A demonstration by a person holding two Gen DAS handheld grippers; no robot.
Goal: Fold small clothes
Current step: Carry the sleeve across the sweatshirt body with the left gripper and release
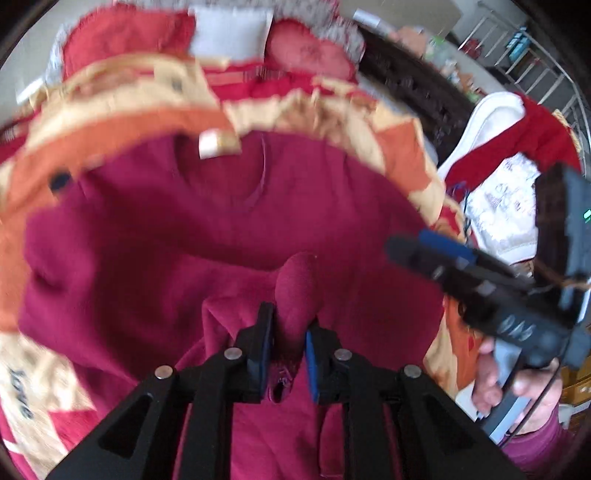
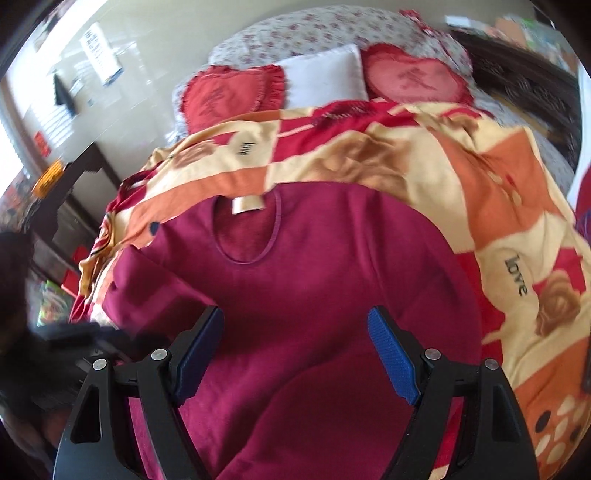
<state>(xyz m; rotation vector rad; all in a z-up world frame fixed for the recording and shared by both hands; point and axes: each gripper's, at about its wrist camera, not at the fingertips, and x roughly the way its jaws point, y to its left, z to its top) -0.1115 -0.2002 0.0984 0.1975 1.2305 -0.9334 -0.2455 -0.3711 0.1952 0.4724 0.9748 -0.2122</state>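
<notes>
Lying across a bed (image 2: 546, 155) under a checked orange, cream and red blanket (image 2: 480, 192). Spreading flat on that blanket, neckline toward the pillows at the head end: a maroon sweater (image 2: 314, 266). Hovering over its lower body with jaws wide apart: right gripper (image 2: 295, 350). Pinching a raised fold of the sweater, jaws clamped together: left gripper (image 1: 290, 347).

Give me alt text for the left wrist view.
The left gripper is shut on a bunched fold of a maroon top that lies on a patterned blanket. The right gripper hovers at the right edge, with pillows blurred beyond.
</notes>
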